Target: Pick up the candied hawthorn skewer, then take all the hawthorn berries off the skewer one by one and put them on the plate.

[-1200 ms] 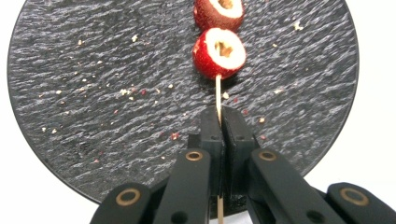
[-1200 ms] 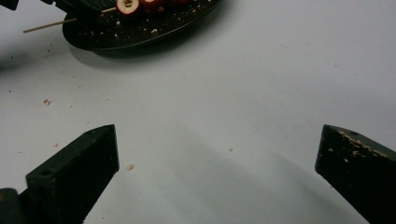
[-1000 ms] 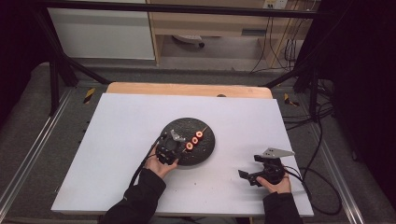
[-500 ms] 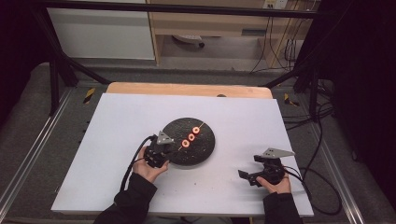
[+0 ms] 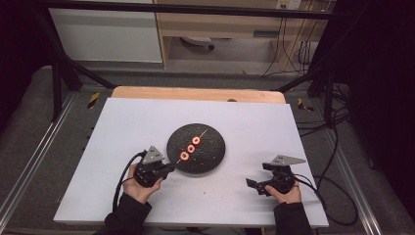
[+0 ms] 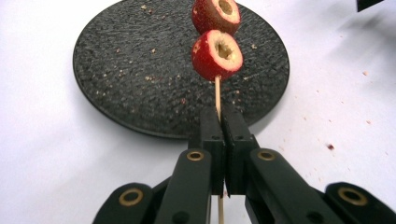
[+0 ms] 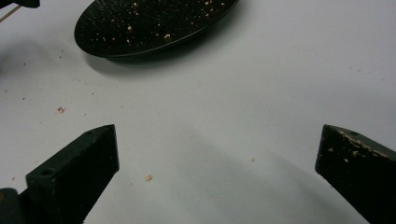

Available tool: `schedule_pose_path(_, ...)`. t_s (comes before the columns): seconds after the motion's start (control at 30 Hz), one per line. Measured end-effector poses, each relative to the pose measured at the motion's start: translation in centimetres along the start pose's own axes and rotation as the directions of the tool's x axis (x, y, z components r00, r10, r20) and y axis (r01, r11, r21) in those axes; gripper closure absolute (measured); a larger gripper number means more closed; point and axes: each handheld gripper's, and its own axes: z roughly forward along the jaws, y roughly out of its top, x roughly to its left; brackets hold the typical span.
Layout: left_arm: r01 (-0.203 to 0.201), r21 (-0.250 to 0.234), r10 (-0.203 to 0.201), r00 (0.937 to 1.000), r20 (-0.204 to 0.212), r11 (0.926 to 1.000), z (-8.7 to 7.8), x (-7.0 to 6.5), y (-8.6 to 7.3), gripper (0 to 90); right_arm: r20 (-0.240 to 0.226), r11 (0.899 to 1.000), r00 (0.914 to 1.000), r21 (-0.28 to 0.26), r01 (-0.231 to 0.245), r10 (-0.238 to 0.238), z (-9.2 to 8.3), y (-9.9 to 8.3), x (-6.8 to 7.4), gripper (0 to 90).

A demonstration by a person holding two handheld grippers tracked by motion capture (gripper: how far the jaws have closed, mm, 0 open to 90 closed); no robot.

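In the high view, a round black speckled stone plate (image 5: 208,156) is seen near the middle of a white table top (image 5: 122,127). A thin wooden skewer (image 5: 199,136) threaded with three red hollowed fruit pieces (image 5: 190,148) is held across the plate, slanting from its near-left edge toward its far side. The left gripper (image 5: 165,169) is placed just beside the plate's near-left edge, gripped by the person's left hand (image 5: 139,188). The right gripper (image 5: 254,185) is held by the right hand (image 5: 284,193) near the table's front edge, well apart from the plate.

In the left gripper view, the jaws are seen pressed together on the bare end of the skewer (image 6: 217,95), and two of the fruit pieces (image 6: 217,53) are carried above the plate (image 6: 140,74), which is dotted with crumbs.

In the right gripper view, the jaws are spread wide with nothing between them, over the crumb-flecked table top (image 7: 233,116); the plate (image 7: 149,23) lies farther off.
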Motion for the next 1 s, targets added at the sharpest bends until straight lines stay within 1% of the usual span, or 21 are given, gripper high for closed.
schedule_pose_path(0.1, -0.008, -0.012, 0.008, 1.0000, 0.000, 0.9999, -0.5, 0.0, -0.8, 88.3, -0.006, 1.000, 1.0000, 0.000, -0.003, 0.003, 0.2, 0.1, 0.3, 0.5)
schedule_pose_path(0.3, 0.004, -0.029, -0.003, 0.9999, 0.011, 0.9996, -1.3, 0.3, -2.1, 88.3, -0.016, 1.000, 0.9999, -0.008, -0.006, 0.006, 0.6, 0.4, 0.8, 0.5)
schedule_pose_path(0.33, 0.004, -0.040, -0.003, 0.9999, 0.016, 0.9992, -1.5, 0.4, -2.4, 88.3, -0.016, 1.000, 0.9999, -0.007, 0.000, 0.000, 0.6, 0.5, 0.9, 0.5)
schedule_pose_path(0.47, 0.006, -0.048, -0.005, 0.9996, 0.029, 0.9988, -1.8, 0.4, -2.7, 88.3, -0.014, 1.000, 0.9999, -0.008, 0.004, -0.004, 0.7, 0.8, 1.3, 0.5)
schedule_pose_path(0.53, 0.014, -0.042, -0.012, 0.9991, 0.041, 0.9990, -1.9, 0.5, -2.9, 88.3, -0.023, 1.000, 0.9997, -0.016, 0.002, -0.002, 0.9, 1.0, 1.7, 0.5)
schedule_pose_path(0.67, 0.010, -0.048, -0.008, 0.9992, 0.040, 0.9988, -2.2, 0.5, -3.3, 88.3, -0.020, 1.000, 0.9998, -0.014, 0.008, -0.008, 1.1, 1.3, 2.3, 0.5)
schedule_pose_path(0.73, 0.007, -0.051, -0.004, 0.9991, 0.042, 0.9987, -2.3, 0.5, -3.4, 88.2, -0.029, 1.000, 0.9994, -0.021, 0.018, -0.019, 1.5, 1.7, 2.9, 0.5)
schedule_pose_path(0.77, 0.005, -0.055, -0.002, 0.9990, 0.044, 0.9985, -2.3, 0.5, -3.4, 88.2, -0.029, 1.000, 0.9994, -0.021, 0.018, -0.019, 1.5, 1.7, 2.9, 0.5)
schedule_pose_path(0.8, 0.005, -0.056, -0.002, 0.9988, 0.049, 0.9984, -2.4, 0.5, -3.4, 88.3, -0.032, 1.000, 0.9992, -0.016, 0.023, -0.024, 1.8, 2.1, 3.4, 0.5)
schedule_pose_path(0.87, 0.000, -0.063, 0.003, 0.9989, 0.048, 0.9980, -2.4, 0.4, -3.5, 88.3, -0.033, 0.999, 0.9989, -0.017, 0.032, -0.032, 2.0, 2.5, 3.9, 0.5)
schedule_pose_path(0.9, -0.004, -0.063, 0.007, 0.9989, 0.047, 0.9980, -2.4, 0.3, -3.5, 88.3, -0.033, 0.999, 0.9989, -0.017, 0.032, -0.032, 2.0, 2.5, 3.9, 0.5)
schedule_pose_path(0.93, -0.007, -0.065, 0.010, 0.9989, 0.046, 0.9979, -2.4, 0.3, -3.5, 88.3, -0.035, 0.999, 0.9987, -0.022, 0.036, -0.037, 2.2, 3.0, 4.4, 0.5)
schedule_pose_path(1.0, -0.006, -0.070, 0.009, 0.9988, 0.048, 0.9975, -2.4, 0.2, -3.5, 88.3, -0.043, 0.999, 0.9983, -0.032, 0.039, -0.041, 2.4, 3.4, 4.8, 0.5)
